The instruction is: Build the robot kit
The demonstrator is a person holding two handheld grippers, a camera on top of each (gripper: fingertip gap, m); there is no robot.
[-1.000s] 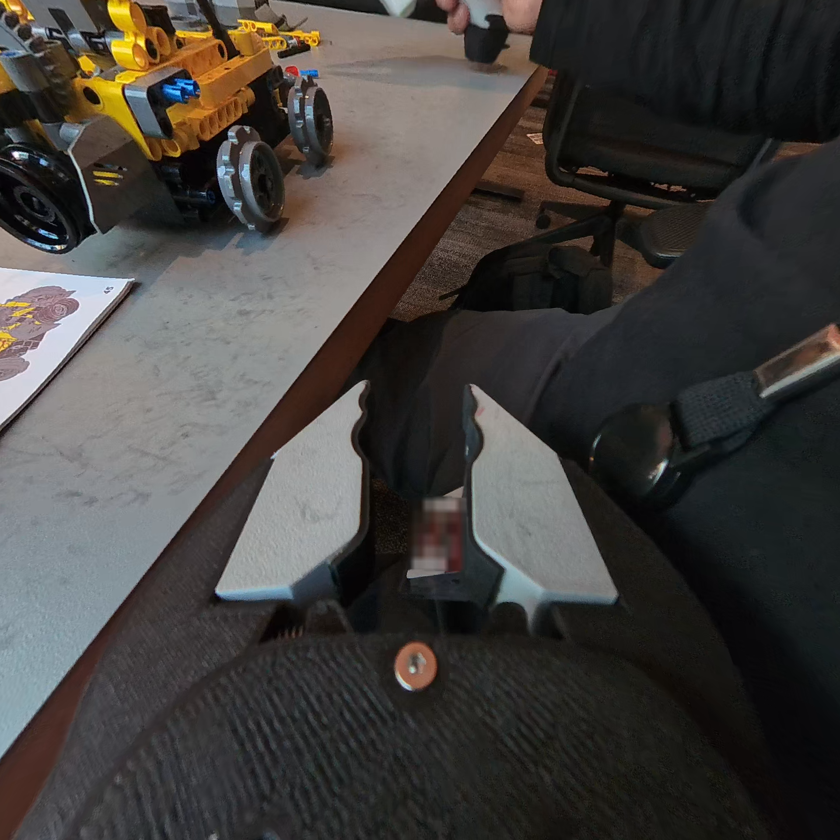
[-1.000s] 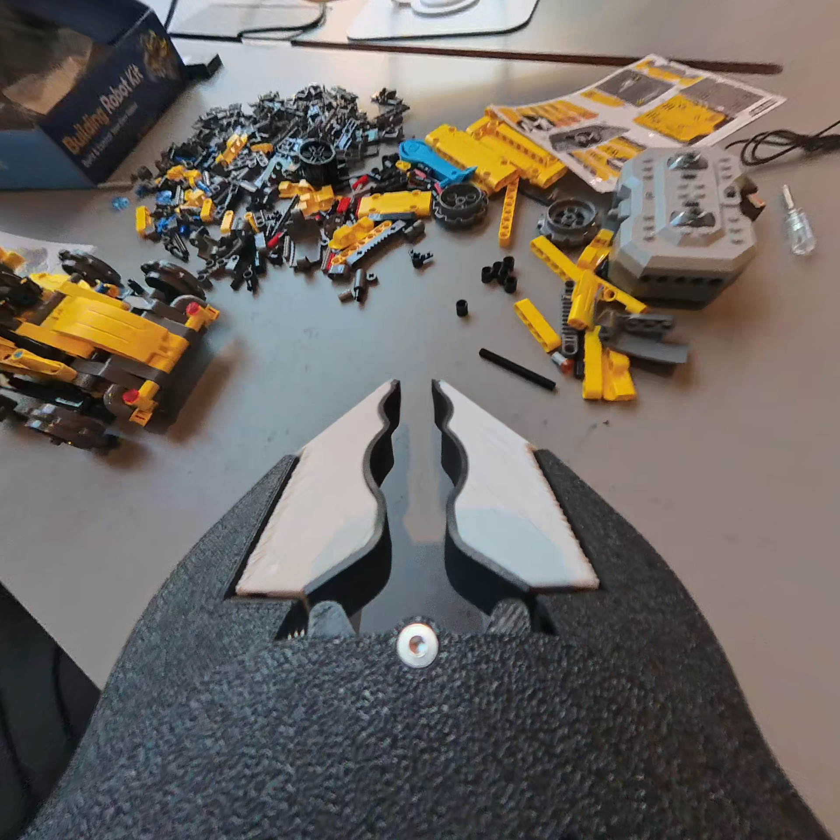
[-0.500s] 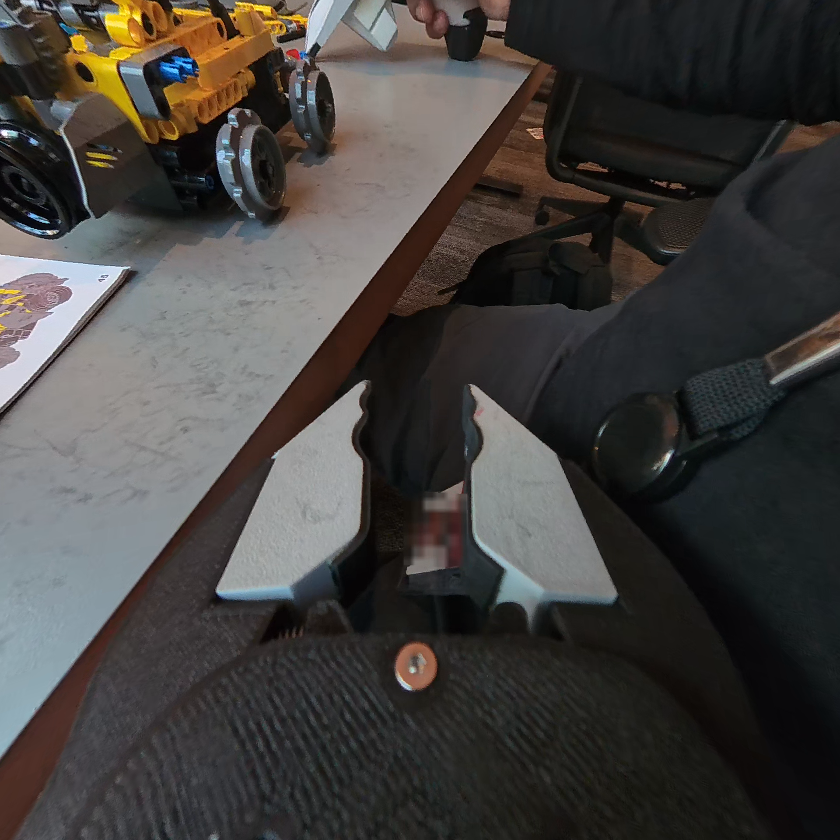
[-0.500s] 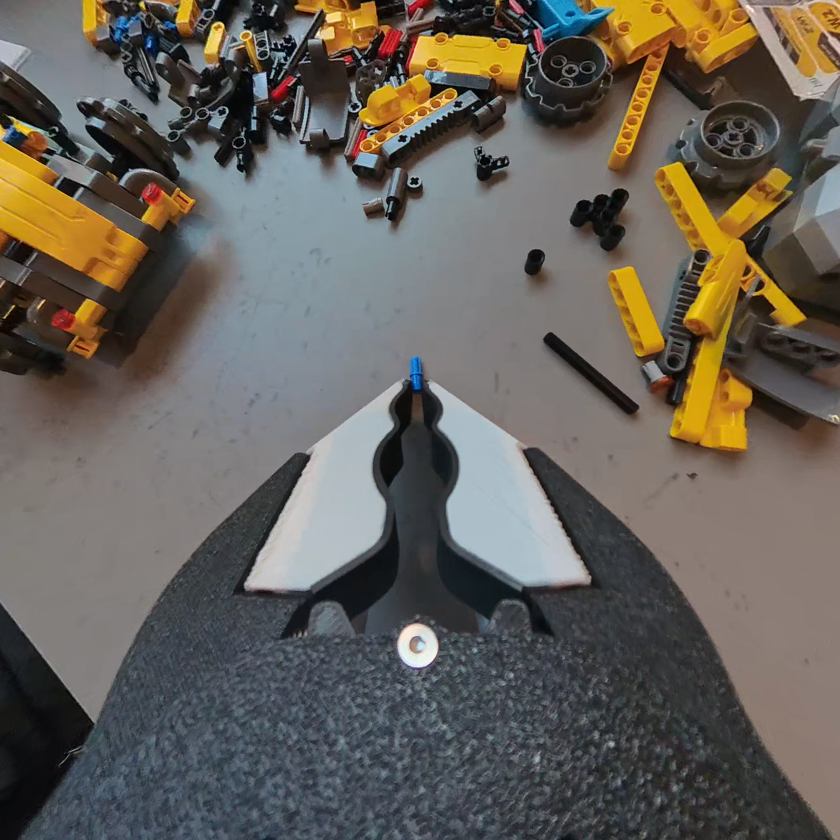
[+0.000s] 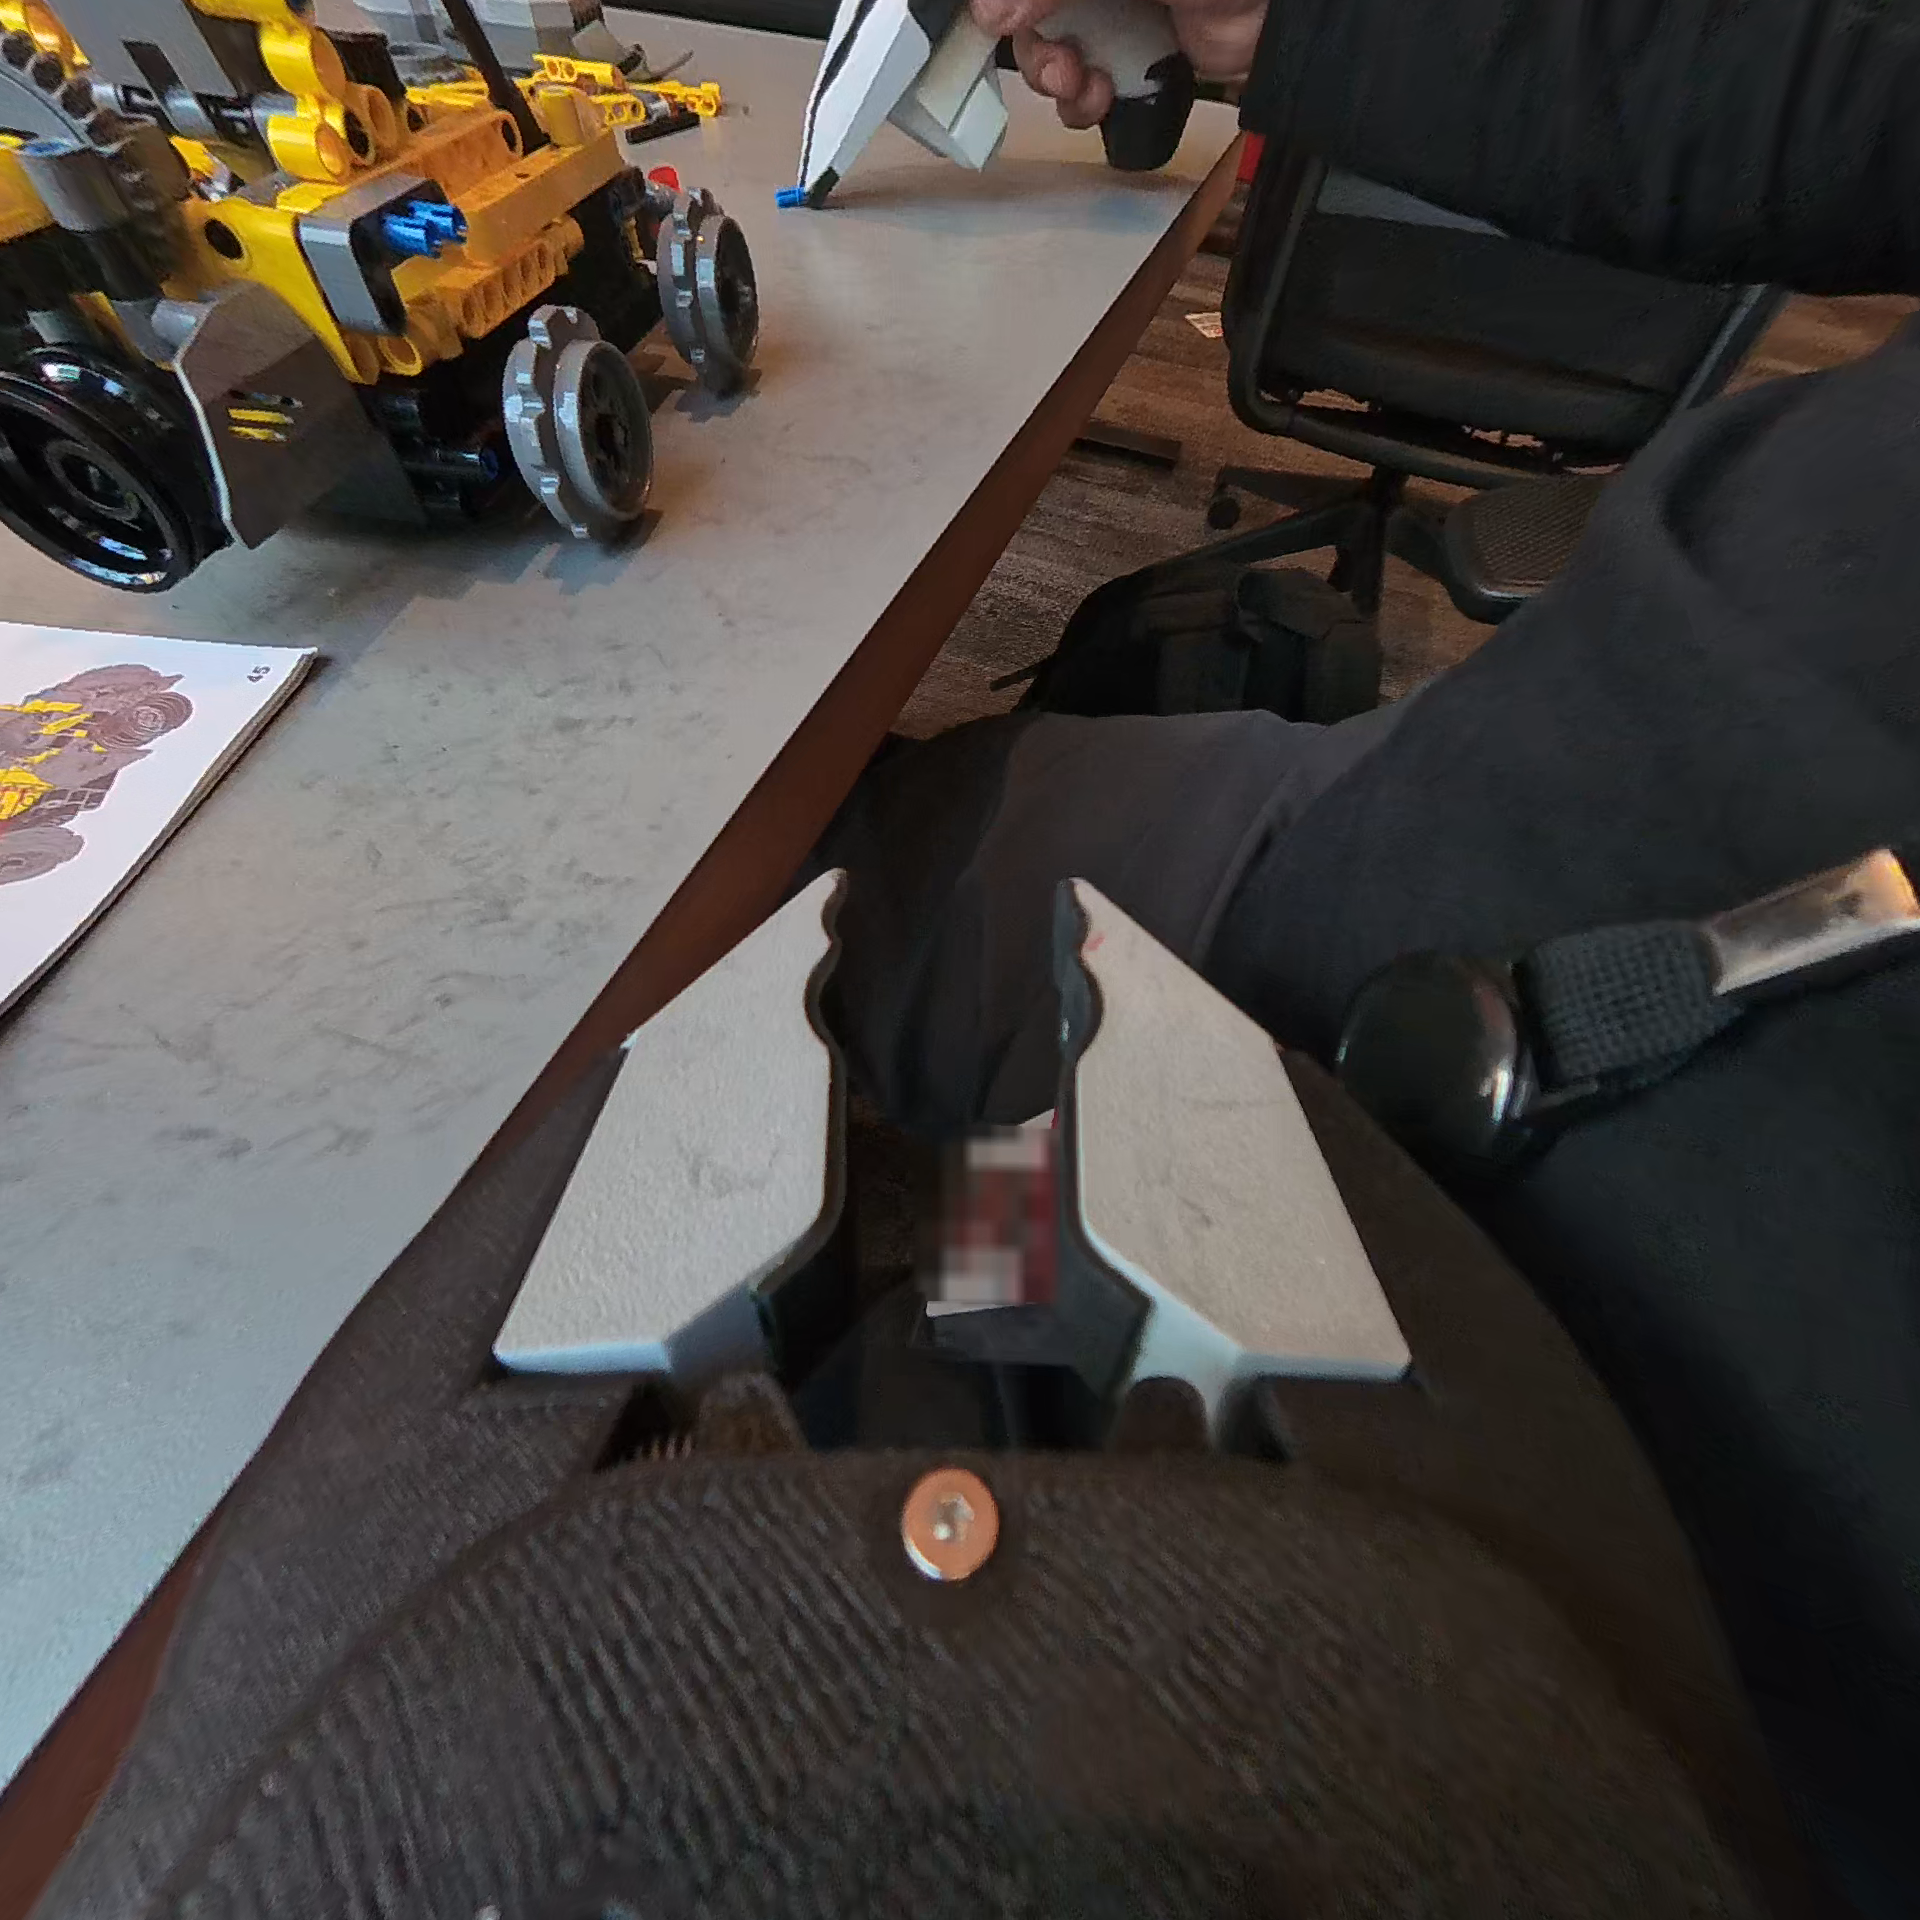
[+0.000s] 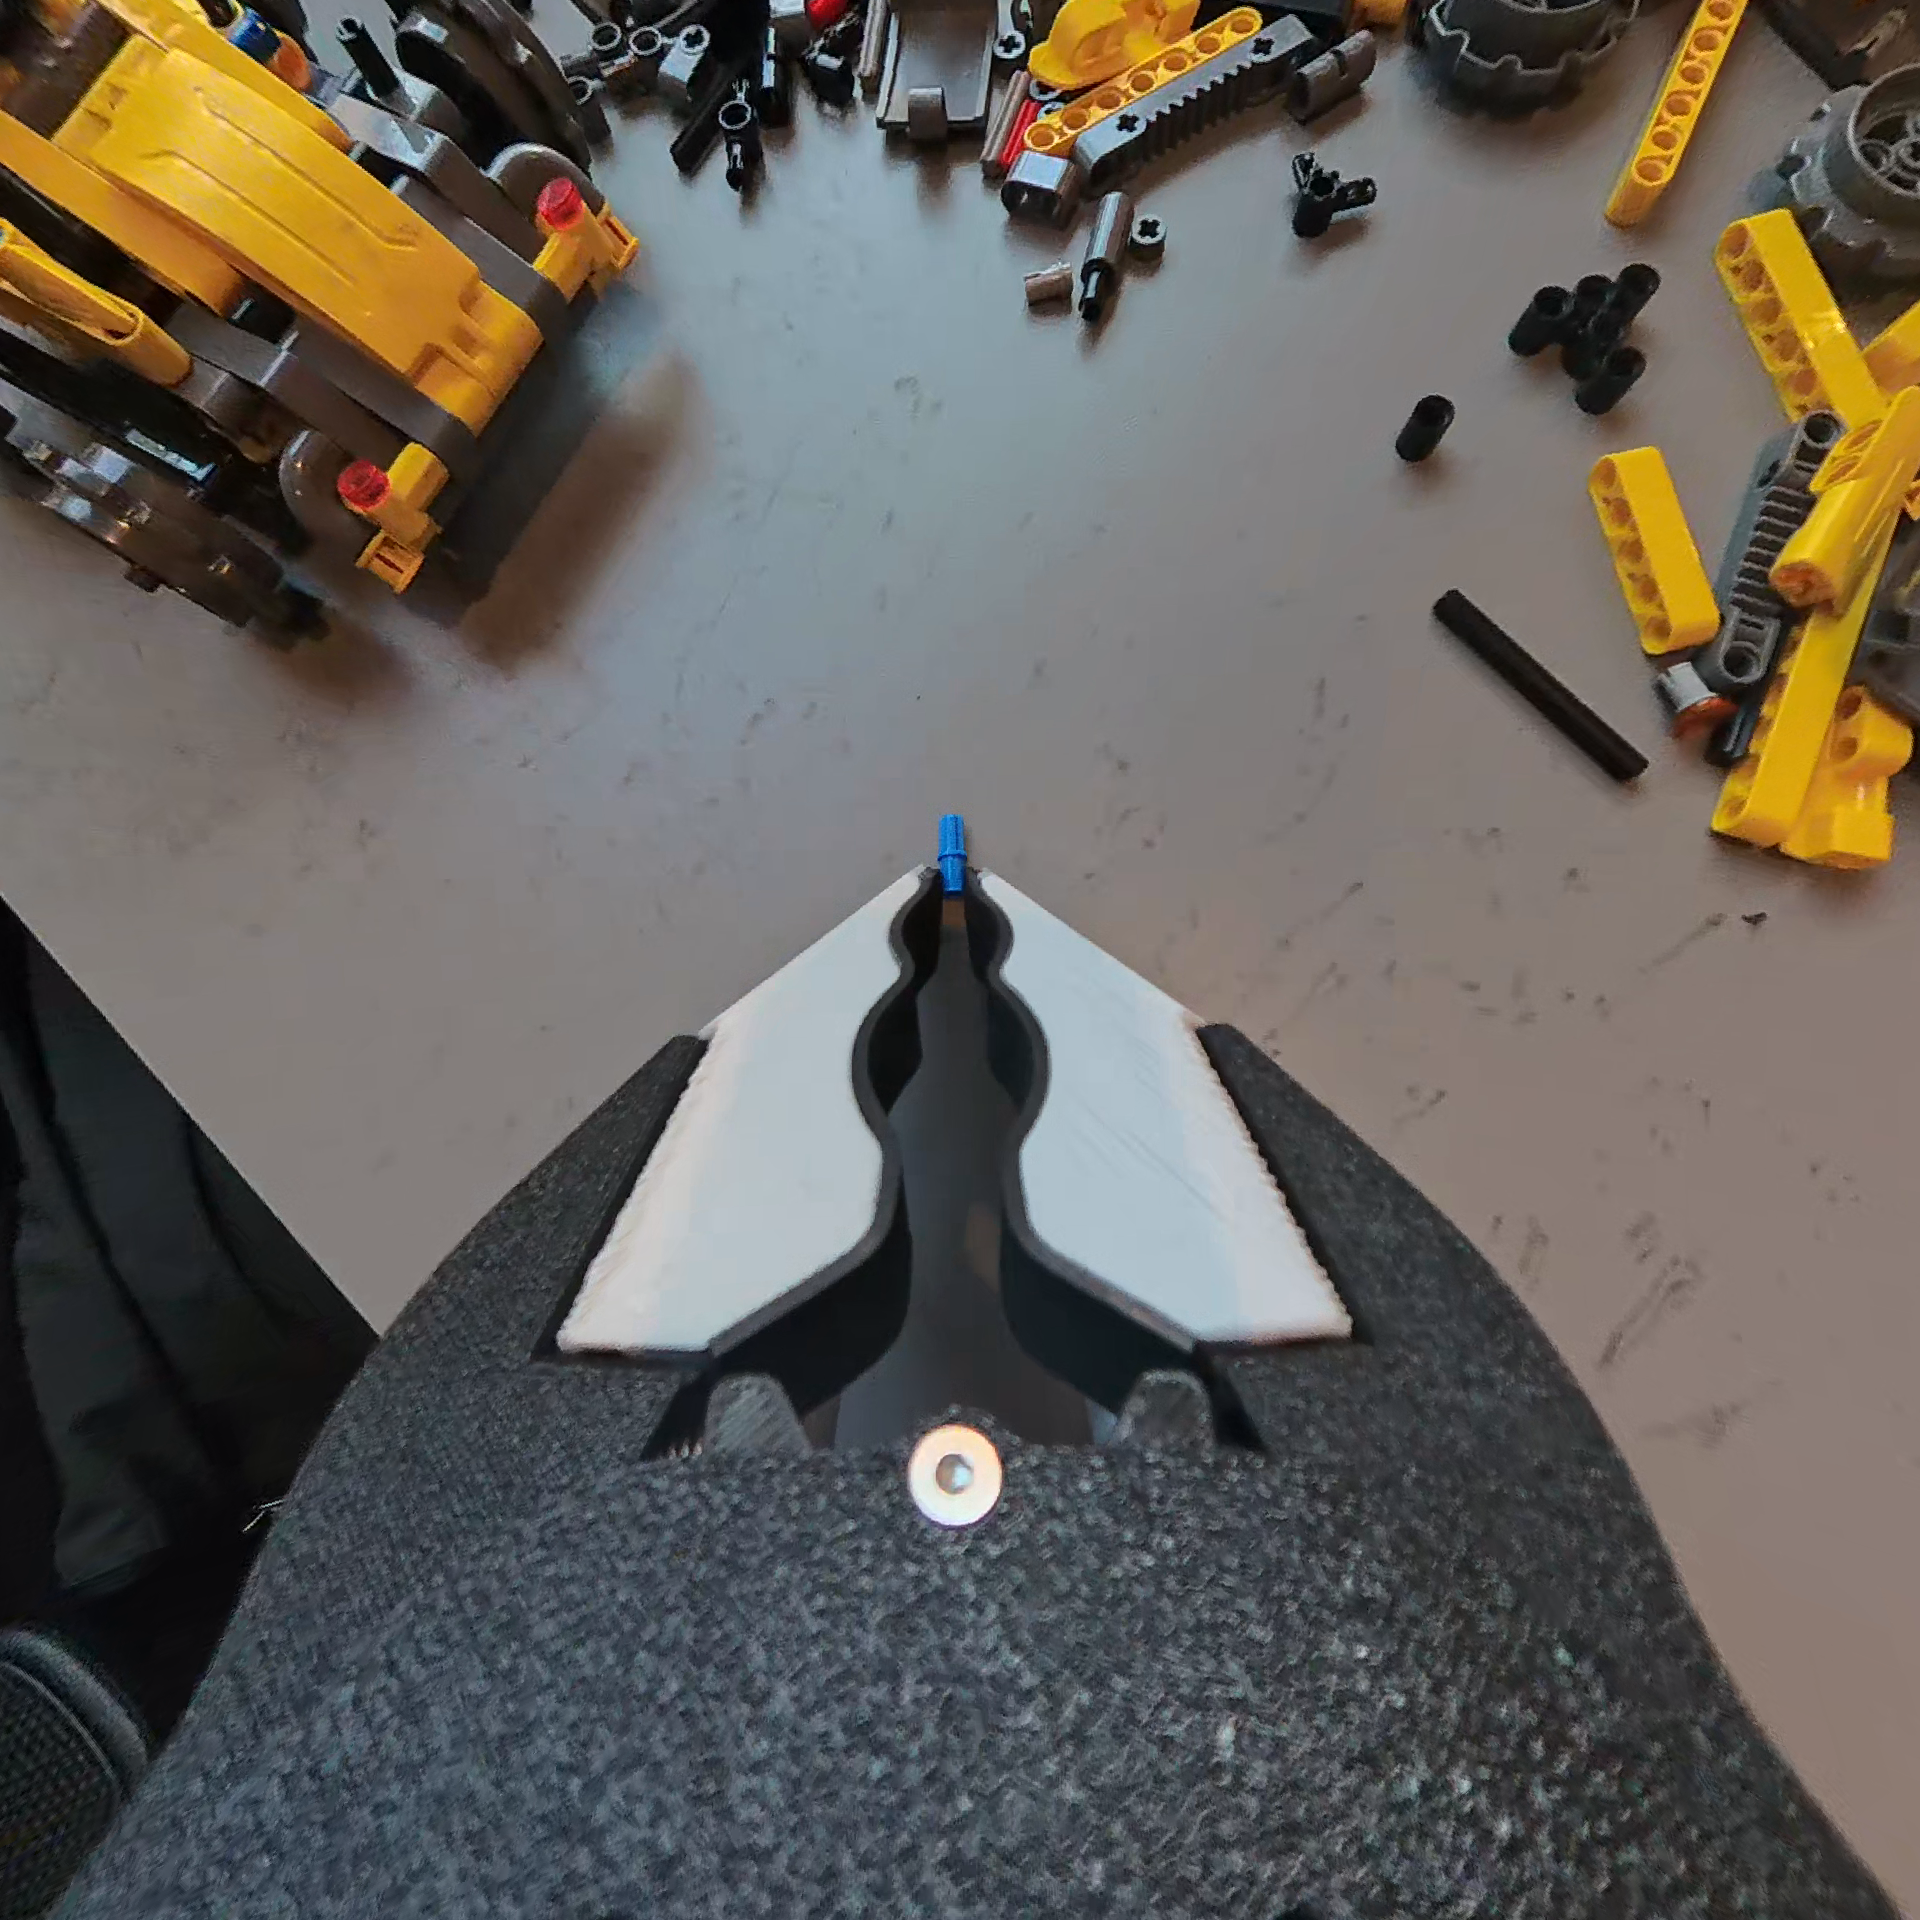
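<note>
- Right tool (image 6: 951, 883): tips pinch blue pin (image 6: 951, 844) above bare table (image 6: 935, 623), beside yellow model (image 6: 260, 281).
- Grip: judged marginal; pin protrudes, so slow moves suit it.
- Left tool (image 5: 951, 935): spread, empty, off table edge.

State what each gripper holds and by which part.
Right gripper: blue pin, pinched by its rear end at the fingertips. Left gripper: open, holding nothing.

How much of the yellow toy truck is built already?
Much of the yellow-and-grey brick truck stands assembled on the grey table. The right claw pinches a tiny blue plastic pin. Many loose yellow and black pieces remain. The left claw hangs open.
</note>
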